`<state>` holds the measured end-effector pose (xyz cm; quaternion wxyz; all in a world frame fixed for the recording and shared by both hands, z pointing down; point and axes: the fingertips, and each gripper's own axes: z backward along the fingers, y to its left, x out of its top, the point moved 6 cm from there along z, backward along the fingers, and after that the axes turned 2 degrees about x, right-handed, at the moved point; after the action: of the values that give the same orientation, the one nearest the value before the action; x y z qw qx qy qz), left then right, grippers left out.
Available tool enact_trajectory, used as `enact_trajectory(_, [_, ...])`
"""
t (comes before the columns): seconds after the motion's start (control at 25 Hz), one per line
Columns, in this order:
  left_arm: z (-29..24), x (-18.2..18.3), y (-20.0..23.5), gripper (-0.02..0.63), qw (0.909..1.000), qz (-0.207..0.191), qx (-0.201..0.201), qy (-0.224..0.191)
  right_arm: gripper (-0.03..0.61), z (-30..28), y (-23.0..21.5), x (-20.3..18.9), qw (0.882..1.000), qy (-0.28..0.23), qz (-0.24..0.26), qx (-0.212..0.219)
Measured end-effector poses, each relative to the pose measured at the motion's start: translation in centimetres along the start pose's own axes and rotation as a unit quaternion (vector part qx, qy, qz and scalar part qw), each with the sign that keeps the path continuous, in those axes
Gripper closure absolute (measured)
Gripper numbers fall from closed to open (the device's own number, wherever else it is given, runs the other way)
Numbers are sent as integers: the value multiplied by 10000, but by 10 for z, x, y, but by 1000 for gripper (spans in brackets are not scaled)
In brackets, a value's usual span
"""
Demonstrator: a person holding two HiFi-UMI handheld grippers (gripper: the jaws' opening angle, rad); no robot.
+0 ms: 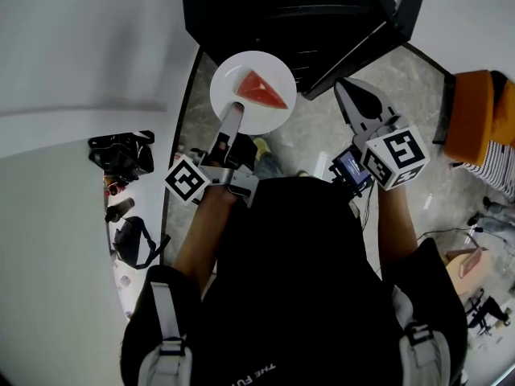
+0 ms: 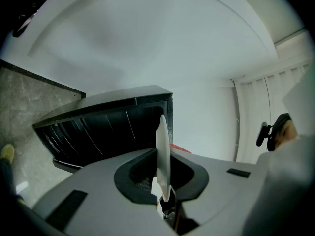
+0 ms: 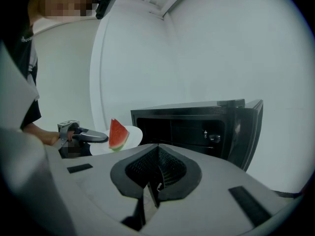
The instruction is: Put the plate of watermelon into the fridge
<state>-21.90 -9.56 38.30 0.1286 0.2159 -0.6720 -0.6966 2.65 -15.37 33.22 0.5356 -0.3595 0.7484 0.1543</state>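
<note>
Before the open black fridge (image 1: 306,14), the fingers (image 1: 230,127) of my left gripper (image 1: 235,109) pinch the rim of the round white plate (image 1: 269,121), held level so the red watermelon wedge (image 1: 259,91) cannot slide; my right gripper (image 1: 350,93) is closed on nothing, free for the door (image 1: 362,47)
</note>
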Motion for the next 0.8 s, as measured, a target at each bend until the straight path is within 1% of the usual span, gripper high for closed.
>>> enact_trajectory(0.32, [-3, 2, -12, 583, 9997, 30, -114, 197, 572, 6, 7, 14, 9998, -10, 63, -191])
enact_trajectory(0.52, [-8, 10, -8, 583, 9996, 54, -99, 273, 572, -2, 7, 20, 9996, 1, 131, -241])
enact_trajectory(0.8, [-9, 9, -7, 583, 9994, 127, -64, 313, 572, -5, 12, 26, 9993, -35, 243, -279])
